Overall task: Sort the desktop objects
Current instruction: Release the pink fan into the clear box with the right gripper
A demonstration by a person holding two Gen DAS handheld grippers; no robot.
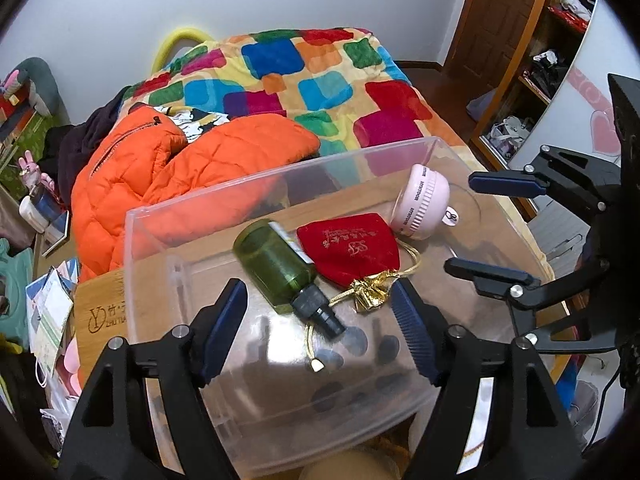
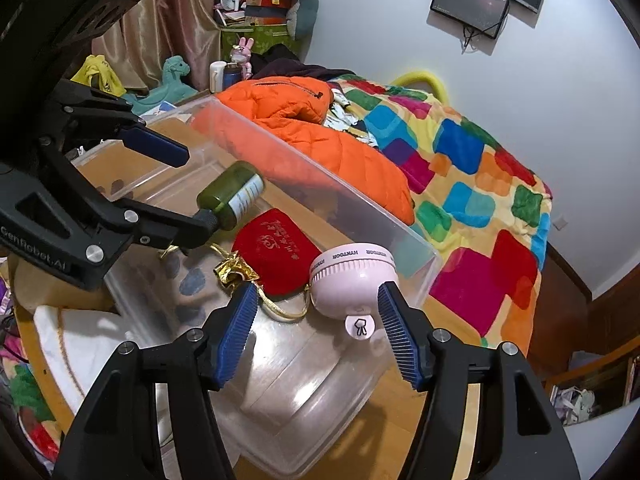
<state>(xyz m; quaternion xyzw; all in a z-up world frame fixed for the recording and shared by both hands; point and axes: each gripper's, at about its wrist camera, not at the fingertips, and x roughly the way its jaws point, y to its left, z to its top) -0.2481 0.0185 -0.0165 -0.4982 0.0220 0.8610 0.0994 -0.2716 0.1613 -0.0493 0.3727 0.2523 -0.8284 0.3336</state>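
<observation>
A clear plastic bin (image 1: 280, 168) (image 2: 320, 196) on the wooden table holds a green bottle (image 1: 276, 266) (image 2: 232, 196) lying on its side, a red velvet pouch (image 1: 348, 246) (image 2: 276, 250) with a gold cord, and a pink round fan (image 1: 424, 206) (image 2: 352, 280). My left gripper (image 1: 320, 320) is open above the bin, over the bottle's black cap. My right gripper (image 2: 316, 330) is open just before the pink fan; it also shows in the left wrist view (image 1: 496, 232), at the bin's right side. The left gripper also shows in the right wrist view (image 2: 192, 192).
A bed with a colourful checked blanket (image 1: 320, 72) and an orange down jacket (image 1: 180, 168) lies right behind the table. A bamboo board (image 1: 100, 308) lies under the bin at the left. Shelves (image 1: 532, 80) stand at the right, clutter and toys (image 2: 256, 12) at the left.
</observation>
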